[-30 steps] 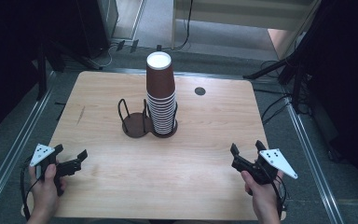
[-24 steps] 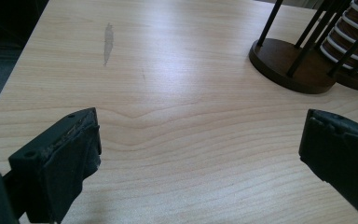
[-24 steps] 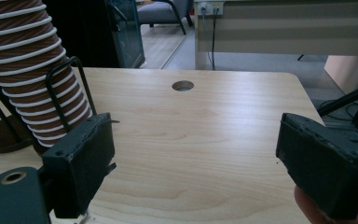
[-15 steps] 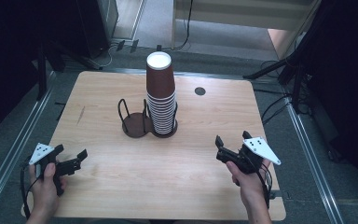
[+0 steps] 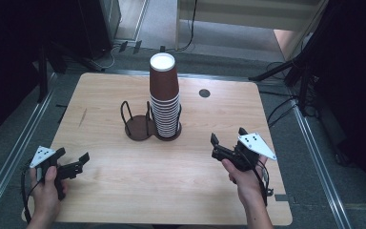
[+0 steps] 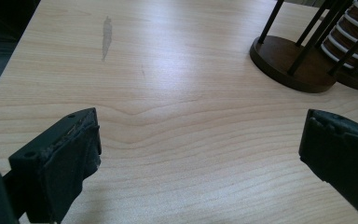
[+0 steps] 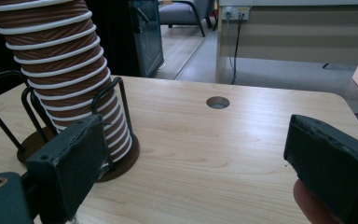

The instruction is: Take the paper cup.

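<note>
cup stack (image 5: pixel 164 98) in holder (image 5: pixel 143 128), mid-table (image 5: pixel 124 191)

One table (image 5: pixel 124 200) carries everything here. On it stands one stack of brown paper cups (image 5: pixel 164 98), toward the far edge near the middle; the white rims are packed too tightly to give a sure cup count, though well over ten show. There is one dark holder with two round bases (image 5: pixel 140 130) joined side by side: the right base carries the stack, the left one is bare, and thin wire uprights rise from each. One round hole (image 5: pixel 204 93) sits in the tabletop near the far right corner. Two hand-held grippers are present, the left gripper (image 5: pixel 74 164) and the right gripper (image 5: pixel 226 143), each with two black jaws.
</note>
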A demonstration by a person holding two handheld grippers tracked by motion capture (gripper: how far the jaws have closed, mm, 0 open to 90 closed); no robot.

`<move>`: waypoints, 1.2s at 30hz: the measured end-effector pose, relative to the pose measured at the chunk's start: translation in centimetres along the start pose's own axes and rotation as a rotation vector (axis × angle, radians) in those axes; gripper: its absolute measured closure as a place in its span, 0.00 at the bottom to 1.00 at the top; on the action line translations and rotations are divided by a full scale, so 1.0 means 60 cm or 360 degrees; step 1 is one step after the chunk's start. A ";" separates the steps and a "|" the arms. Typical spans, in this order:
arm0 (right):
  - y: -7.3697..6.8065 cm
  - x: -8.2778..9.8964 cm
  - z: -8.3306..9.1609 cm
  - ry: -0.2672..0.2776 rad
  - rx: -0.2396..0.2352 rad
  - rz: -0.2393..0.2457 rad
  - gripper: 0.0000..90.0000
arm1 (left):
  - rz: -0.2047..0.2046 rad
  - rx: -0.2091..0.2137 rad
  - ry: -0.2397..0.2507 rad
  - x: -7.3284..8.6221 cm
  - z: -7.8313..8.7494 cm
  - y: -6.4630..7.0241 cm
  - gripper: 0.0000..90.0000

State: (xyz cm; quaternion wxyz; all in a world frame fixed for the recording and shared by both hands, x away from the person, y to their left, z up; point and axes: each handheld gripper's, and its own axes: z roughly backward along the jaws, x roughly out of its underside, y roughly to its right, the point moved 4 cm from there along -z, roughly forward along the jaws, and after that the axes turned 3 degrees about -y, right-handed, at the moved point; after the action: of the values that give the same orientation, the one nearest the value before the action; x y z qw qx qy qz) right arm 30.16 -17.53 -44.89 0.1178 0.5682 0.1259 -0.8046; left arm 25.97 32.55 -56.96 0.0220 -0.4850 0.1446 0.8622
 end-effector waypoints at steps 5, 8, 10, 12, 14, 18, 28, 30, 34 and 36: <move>-0.011 -0.008 -0.007 0.0008 -0.0020 0.0012 0.06 | -0.0002 -0.0003 0.0004 0.000 0.000 0.000 0.00; -0.016 -0.012 -0.011 0.0009 -0.0037 0.0020 0.06 | -0.0003 -0.0003 0.0003 0.000 0.000 0.000 0.00; -0.021 -0.018 -0.017 0.0027 -0.0048 0.0027 0.06 | -0.0001 -0.0003 0.0001 0.000 0.000 0.000 0.00; -0.025 -0.023 -0.021 0.0031 -0.0059 0.0034 0.06 | -0.0003 -0.0003 0.0000 0.000 0.000 0.000 0.00; -0.031 -0.028 -0.024 0.0040 -0.0064 0.0035 0.06 | -0.0003 -0.0004 0.0000 0.000 0.000 0.000 0.00; -0.043 -0.035 -0.033 0.0051 -0.0080 0.0045 0.09 | -0.0003 -0.0008 0.0009 0.000 0.000 0.001 0.00; -0.073 -0.046 -0.053 0.0037 -0.0117 0.0056 0.09 | -0.0003 -0.0006 0.0012 0.000 0.000 0.001 0.00; -0.080 -0.050 -0.057 0.0035 -0.0128 0.0054 0.08 | -0.0002 -0.0006 0.0014 0.000 0.000 0.001 0.00; -0.094 -0.058 -0.065 0.0038 -0.0133 0.0061 0.02 | -0.0003 -0.0007 0.0015 0.000 0.000 0.001 0.00; -0.104 -0.062 -0.071 0.0040 -0.0141 0.0055 0.00 | -0.0002 -0.0005 0.0015 0.000 0.000 0.001 0.00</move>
State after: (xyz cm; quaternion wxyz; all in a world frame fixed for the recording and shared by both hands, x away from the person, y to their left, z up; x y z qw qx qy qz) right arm 33.08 -10.04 -42.31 0.1550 0.5747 0.1530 -0.7888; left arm 25.97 32.51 -56.93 0.0210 -0.4892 0.1429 0.8601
